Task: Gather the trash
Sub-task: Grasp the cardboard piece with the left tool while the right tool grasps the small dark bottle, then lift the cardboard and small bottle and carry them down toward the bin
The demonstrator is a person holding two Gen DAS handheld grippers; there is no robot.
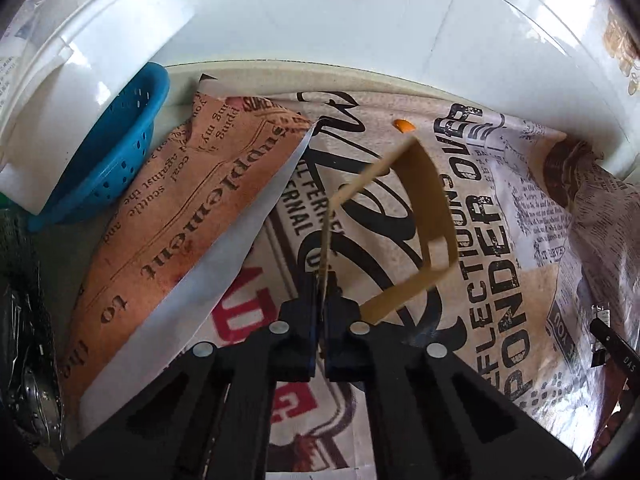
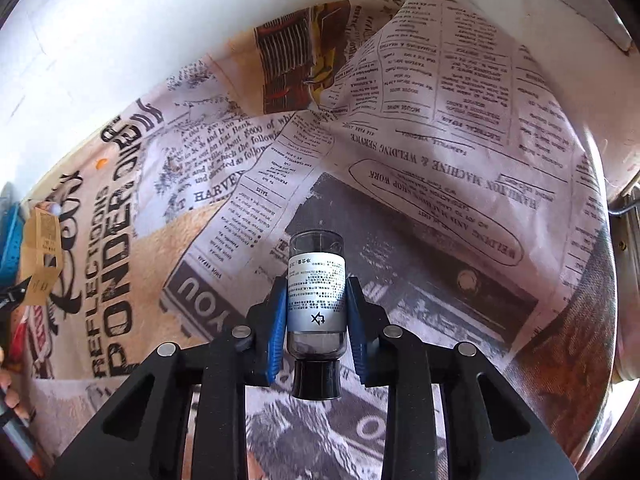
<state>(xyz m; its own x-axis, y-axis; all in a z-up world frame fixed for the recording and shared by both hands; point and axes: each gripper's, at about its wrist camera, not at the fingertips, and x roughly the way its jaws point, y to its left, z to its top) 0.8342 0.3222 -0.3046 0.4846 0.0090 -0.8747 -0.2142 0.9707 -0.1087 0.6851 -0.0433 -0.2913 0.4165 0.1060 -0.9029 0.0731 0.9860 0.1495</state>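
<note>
A flimsy brown cardboard sleeve point(image 1: 404, 216), folded into an open loop, is pinched by one thin edge between the fully closed jaws of the left gripper point(image 1: 320, 308) and stands up above the newspaper-print cloth point(image 1: 500, 240). It is judged to be very light and easily bent, so an edge pinch should suffice, though it may flex or swing when moved. A small dark bottle point(image 2: 316, 296) with a white printed label and a black cap is set lengthwise between the blue pads point(image 2: 278, 336) of the right gripper point(image 2: 316, 304), cap toward the camera; the jaws are narrowed around its labelled middle, and the pads appear to press its sides. The bottle is judged rigid, smooth and possibly glass, so a hold across the label is the safer one. Both grippers are angled steeply down at the cloth. A blue perforated basket point(image 1: 120, 152) lies at the left, beside a white tub point(image 1: 92, 40).
</note>
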